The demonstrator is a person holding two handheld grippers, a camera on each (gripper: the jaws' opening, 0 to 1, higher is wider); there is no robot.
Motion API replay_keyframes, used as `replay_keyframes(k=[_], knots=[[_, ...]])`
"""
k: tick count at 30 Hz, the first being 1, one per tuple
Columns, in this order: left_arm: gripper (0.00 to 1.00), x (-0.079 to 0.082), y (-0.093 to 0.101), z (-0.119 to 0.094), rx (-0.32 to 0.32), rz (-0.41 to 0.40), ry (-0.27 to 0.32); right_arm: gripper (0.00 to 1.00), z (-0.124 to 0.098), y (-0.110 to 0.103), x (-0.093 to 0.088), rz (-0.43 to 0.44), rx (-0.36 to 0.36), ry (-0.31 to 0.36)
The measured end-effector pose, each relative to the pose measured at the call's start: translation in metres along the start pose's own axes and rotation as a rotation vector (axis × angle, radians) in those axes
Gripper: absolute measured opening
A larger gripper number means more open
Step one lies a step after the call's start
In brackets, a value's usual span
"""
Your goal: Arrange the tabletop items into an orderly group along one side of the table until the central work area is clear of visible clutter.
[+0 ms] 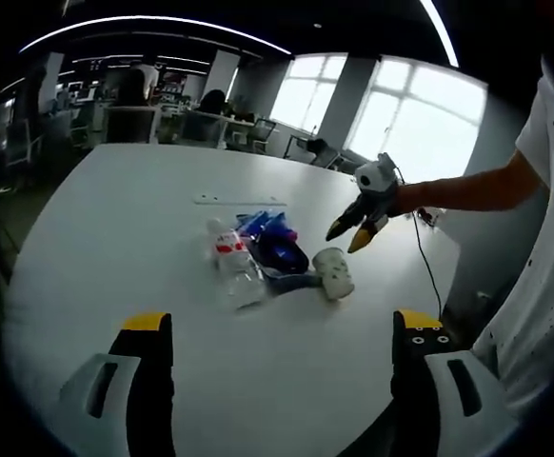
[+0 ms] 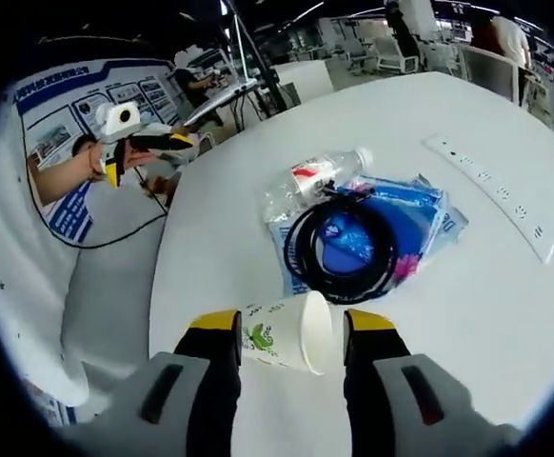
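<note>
In your right gripper view, your right gripper (image 2: 291,335) has its jaws apart on both sides of a paper cup (image 2: 291,345), which lies on its side on the white table (image 2: 210,238); the jaws stand just beside the cup walls, but you cannot tell if they already press it. Just behind the cup lies a coil of black cable (image 2: 344,249) on top of blue packets (image 2: 420,214), and a crushed clear bottle (image 2: 317,176) with a red label lies beside them, touching the packets. Farther, near the table edge, a white power strip (image 2: 494,190) lies flat, apart from the pile. At the left of this view your left gripper (image 2: 168,143) hangs off the table side, with a cord running down from it. In your left gripper view, the left gripper (image 1: 282,328) has its jaws wide apart over bare table, holding nothing. Beyond them, in the middle of the table, the bottle (image 1: 231,259), the packets (image 1: 266,225), the cable (image 1: 282,255) and the cup (image 1: 334,271) lie together, with the right gripper (image 1: 353,233) coming from the right just above the cup. The power strip (image 1: 227,200) lies behind the pile.
</note>
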State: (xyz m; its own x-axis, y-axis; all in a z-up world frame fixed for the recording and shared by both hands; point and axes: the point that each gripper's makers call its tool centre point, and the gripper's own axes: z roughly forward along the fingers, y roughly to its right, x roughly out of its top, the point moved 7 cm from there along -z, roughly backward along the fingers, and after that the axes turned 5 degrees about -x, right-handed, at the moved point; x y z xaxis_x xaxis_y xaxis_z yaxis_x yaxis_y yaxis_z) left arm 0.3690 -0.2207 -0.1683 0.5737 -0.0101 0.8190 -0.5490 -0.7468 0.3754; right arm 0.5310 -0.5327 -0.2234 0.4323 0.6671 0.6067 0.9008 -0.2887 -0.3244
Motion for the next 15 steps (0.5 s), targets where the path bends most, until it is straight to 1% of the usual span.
replay_keyframes(k=[1,5,8,10,11,15], knots=[[0.98,0.0,0.0,0.0,0.001,-0.001,0.0,0.37,0.002,0.0,-0.001,0.005,0.026,-0.007],[0.98,-0.001,-0.001,0.0,0.005,-0.009,0.003,0.34,0.006,0.003,-0.004,0.003,0.057,-0.047],[0.98,0.0,-0.001,0.001,0.006,-0.012,0.006,0.33,0.008,0.003,-0.004,0.017,0.078,-0.053],[0.98,-0.001,-0.002,0.002,0.008,-0.014,0.005,0.25,0.009,0.002,-0.004,0.029,0.112,-0.061],[0.98,-0.001,-0.002,0.003,0.008,-0.015,0.005,0.23,0.009,0.001,-0.003,0.03,0.125,-0.064],[0.98,-0.001,-0.003,0.004,0.007,-0.018,0.006,0.21,0.012,0.001,-0.004,0.045,0.153,-0.072]])
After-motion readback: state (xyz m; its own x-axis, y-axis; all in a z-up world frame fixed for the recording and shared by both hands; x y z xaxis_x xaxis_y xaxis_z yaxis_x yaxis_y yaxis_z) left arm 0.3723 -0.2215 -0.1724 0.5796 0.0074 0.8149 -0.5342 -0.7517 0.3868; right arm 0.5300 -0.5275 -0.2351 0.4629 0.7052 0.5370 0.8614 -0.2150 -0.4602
